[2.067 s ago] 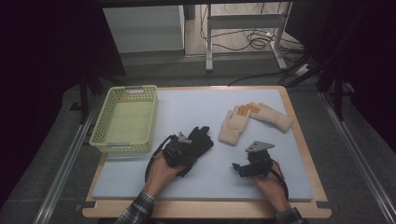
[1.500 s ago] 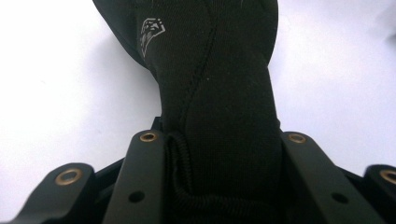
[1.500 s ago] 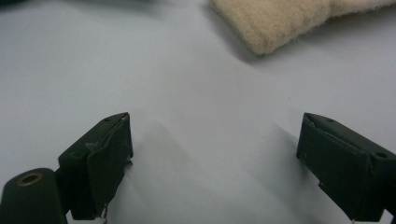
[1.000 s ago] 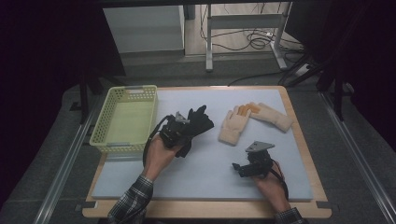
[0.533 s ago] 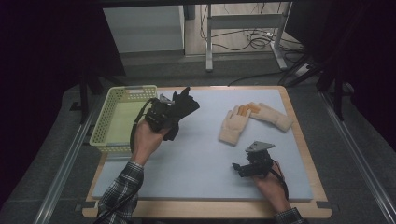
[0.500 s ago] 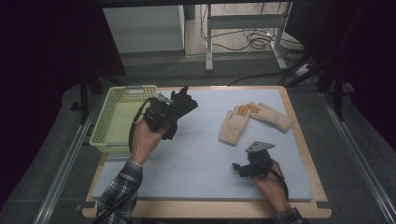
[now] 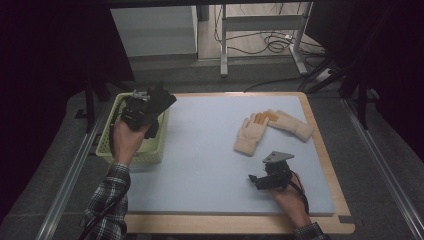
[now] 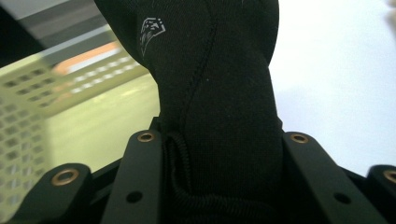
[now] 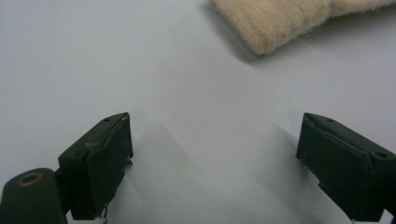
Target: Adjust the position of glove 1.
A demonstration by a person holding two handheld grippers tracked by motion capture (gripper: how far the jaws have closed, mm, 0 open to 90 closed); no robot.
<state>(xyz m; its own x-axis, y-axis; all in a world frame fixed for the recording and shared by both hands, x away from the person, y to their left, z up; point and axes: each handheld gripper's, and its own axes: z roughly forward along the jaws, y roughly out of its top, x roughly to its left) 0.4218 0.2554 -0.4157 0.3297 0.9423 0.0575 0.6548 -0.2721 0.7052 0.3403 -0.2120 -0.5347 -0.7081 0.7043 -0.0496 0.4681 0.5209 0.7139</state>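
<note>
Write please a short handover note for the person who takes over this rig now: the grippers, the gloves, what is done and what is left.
Left gripper: shut on the black glove, held above the green basket.
Right gripper: open, nothing between its jaws, resting on the mat near the cream gloves.
Done: black glove lifted and brought over the basket.
Left: probably release it into the basket, then the two cream gloves.

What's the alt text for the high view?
The left tongs hold a black glove over a green basket at the table's left edge. The right tongs rest open on the mat, near two cream gloves.
</note>
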